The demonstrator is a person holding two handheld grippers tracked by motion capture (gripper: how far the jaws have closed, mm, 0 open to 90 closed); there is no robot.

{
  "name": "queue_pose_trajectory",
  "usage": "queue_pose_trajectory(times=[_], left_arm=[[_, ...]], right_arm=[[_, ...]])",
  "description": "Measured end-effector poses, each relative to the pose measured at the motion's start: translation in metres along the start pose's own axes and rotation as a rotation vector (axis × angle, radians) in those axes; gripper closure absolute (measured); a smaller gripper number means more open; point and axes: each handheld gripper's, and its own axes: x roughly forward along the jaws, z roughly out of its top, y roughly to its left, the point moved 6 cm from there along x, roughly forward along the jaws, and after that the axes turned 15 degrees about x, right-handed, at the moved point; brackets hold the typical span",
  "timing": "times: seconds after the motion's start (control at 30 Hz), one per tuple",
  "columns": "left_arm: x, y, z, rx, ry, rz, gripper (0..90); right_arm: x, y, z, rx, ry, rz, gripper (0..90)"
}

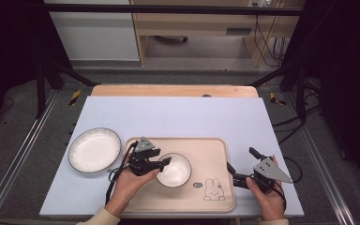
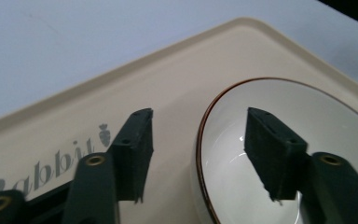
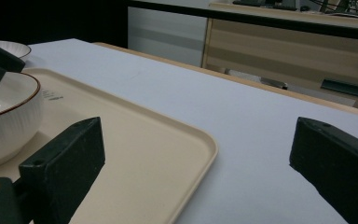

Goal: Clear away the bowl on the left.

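Note:
A small white bowl [image 1: 175, 170] with a brown rim stands on the beige tray [image 1: 210, 152], which carries a rabbit drawing. My left gripper [image 1: 163, 165] is at the bowl's left side and is open. In the left gripper view its jaws straddle the rim of the bowl [image 2: 317, 116], one inside and one outside over the tray [image 2: 168, 84], with a gap on both sides. My right gripper [image 1: 241, 160] is open at the tray's right edge. Its own view shows one jaw over the tray [image 3: 140, 140] and the other over the mat, with the bowl [image 3: 4, 116] far left.
A larger white dish [image 1: 94, 149] with a dark rim lies on the pale mat [image 1: 178, 115] left of the tray, and its edge [image 3: 10, 46] shows beyond the bowl. A wooden table edge [image 1: 173, 90] runs behind the mat. Dark frame legs stand at both sides.

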Motion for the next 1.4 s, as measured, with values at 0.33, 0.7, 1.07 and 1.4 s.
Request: queue_pose_trajectory(times=[0.33,0.7,1.07,1.4], left_arm=[[-0.011,-0.006,0.017,0.078,-0.137,-0.055,11.7],[-0.032,-0.006,0.019,0.124,-0.196,-0.092,4.5],[-0.055,0.005,0.025,0.141,-0.264,-0.091,3.9],[-0.081,0.028,0.027,0.116,-0.303,-0.055,3.8]], right_arm=[[-0.002,0.000,0.001,0.003,-0.005,0.001,3.3],[-0.003,-0.001,0.002,-0.006,-0.013,-0.003,3.1],[-0.002,0.000,0.002,-0.015,-0.015,-0.008,2.9],[-0.003,0.000,0.002,-0.018,-0.017,-0.010,2.9]])
